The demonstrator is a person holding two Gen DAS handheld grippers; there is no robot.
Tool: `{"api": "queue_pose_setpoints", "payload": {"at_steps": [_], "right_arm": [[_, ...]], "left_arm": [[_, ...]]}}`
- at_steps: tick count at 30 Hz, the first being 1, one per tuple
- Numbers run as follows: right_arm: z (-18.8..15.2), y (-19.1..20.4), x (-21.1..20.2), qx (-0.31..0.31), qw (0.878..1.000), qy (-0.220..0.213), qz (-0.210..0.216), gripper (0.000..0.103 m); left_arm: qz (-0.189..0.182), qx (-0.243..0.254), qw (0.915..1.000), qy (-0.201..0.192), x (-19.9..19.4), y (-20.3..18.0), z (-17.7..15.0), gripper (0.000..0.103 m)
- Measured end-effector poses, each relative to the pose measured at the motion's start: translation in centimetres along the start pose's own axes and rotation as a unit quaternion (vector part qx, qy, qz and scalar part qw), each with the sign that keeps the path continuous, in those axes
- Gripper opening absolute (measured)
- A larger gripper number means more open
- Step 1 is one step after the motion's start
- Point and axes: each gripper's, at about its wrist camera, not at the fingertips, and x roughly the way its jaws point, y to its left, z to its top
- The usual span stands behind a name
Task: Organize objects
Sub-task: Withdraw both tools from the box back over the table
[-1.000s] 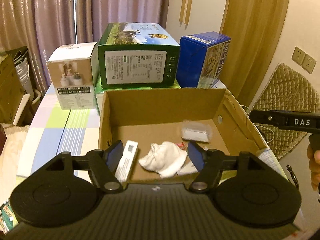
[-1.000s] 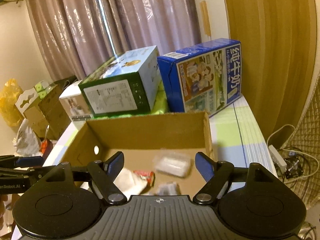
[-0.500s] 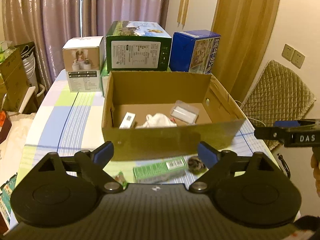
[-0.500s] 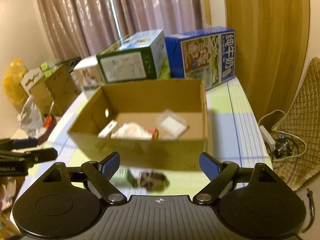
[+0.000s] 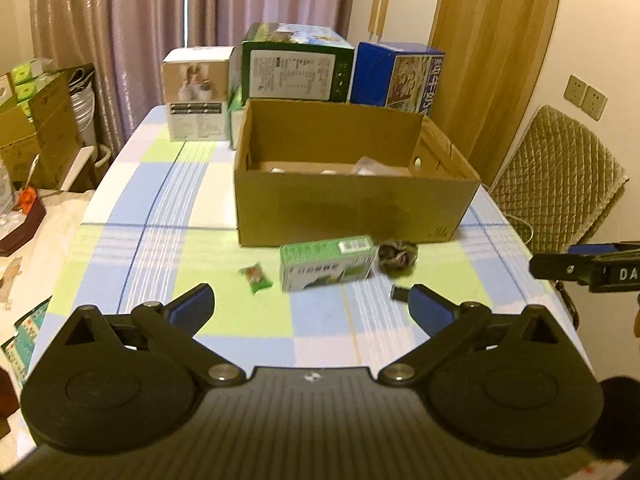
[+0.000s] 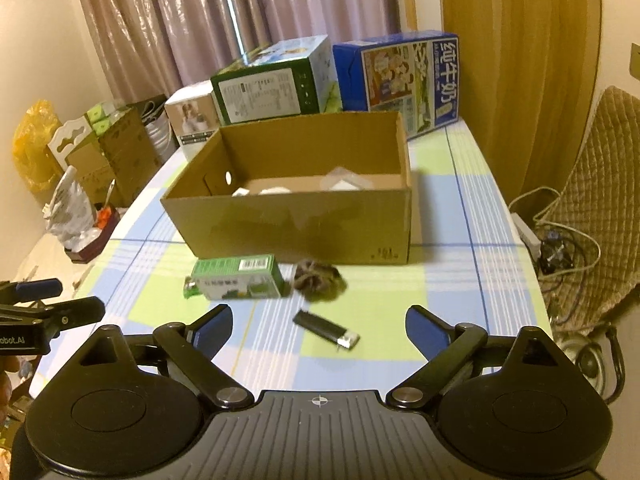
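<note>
While both tongs hang back over the near edge, here is the lineup.

Left tongs (image 5: 310,306): spread wide, nothing between the pads, poised above the checked surface (image 5: 160,216) short of the loose items.

Right tongs (image 6: 319,326): also wide and empty; the lighter (image 6: 325,328) lies just ahead, almost centred between the fingers.

Box (image 5: 352,196): open cardboard, standing mid-surface. A few pale things show over the rim, too hidden to name.

Green carton (image 5: 327,262): lying on its side just in front of the box wall, not touching it as far as I can tell.

Dark clump (image 5: 397,256): brownish, fuzzy, blurred; right beside the carton's end, near the box. It may be a hair tie, but I cannot say.

Sachet (image 5: 255,276): small green packet, just left of the carton.

Lighter, again: black with a metal end, flat on the surface, nearest the right tongs, apart from the other three.

Backdrop: three cartons behind the box, white (image 5: 196,92), green (image 5: 296,66) and blue (image 5: 396,72). They look like no part of the play.

Step in hand: between picks, I'd say. Some things are in the box, four are outside it, and neither hand is committed.

Next move: the lighter looks the obvious call for the right. It lies low and flat, so the tongs must drop close to the surface, straddle its narrow width, then close. The left is better placed for the sachet or carton.
</note>
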Motion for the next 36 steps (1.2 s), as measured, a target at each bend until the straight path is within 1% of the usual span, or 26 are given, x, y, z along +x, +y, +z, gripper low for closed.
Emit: {"api": "queue_pose_setpoints", "payload": {"at_steps": [6, 10, 17, 23, 36], "right_arm": [[-2.5, 0.0, -0.9, 0.018, 1.000, 0.006, 0.005, 0.094], [-4.4, 0.1, -0.7, 0.018, 1.000, 0.019, 0.002, 0.095], [-6.4, -0.5, -1.0, 0.023, 1.000, 0.021, -0.006, 0.095], [-7.1, -0.7, -0.6, 0.016, 1.000, 0.024, -0.010, 0.095], [-7.4, -1.2, 1.1, 0.002, 0.999, 0.034, -0.012, 0.095]], "left_arm": [[0.001, -0.011, 0.9999, 0.000, -1.4, 0.6, -1.6, 0.101], [0.006, 0.003, 1.0000, 0.003, -1.6, 0.4, -2.4, 0.102], [0.001, 0.005, 0.9999, 0.013, -1.2, 0.3, -3.5, 0.102], [-0.002, 0.008, 0.9998, 0.020, -0.7, 0.1, -4.0, 0.102], [-0.007, 0.013, 0.9992, 0.037, 1.5, -0.4, -4.6, 0.101]]}}
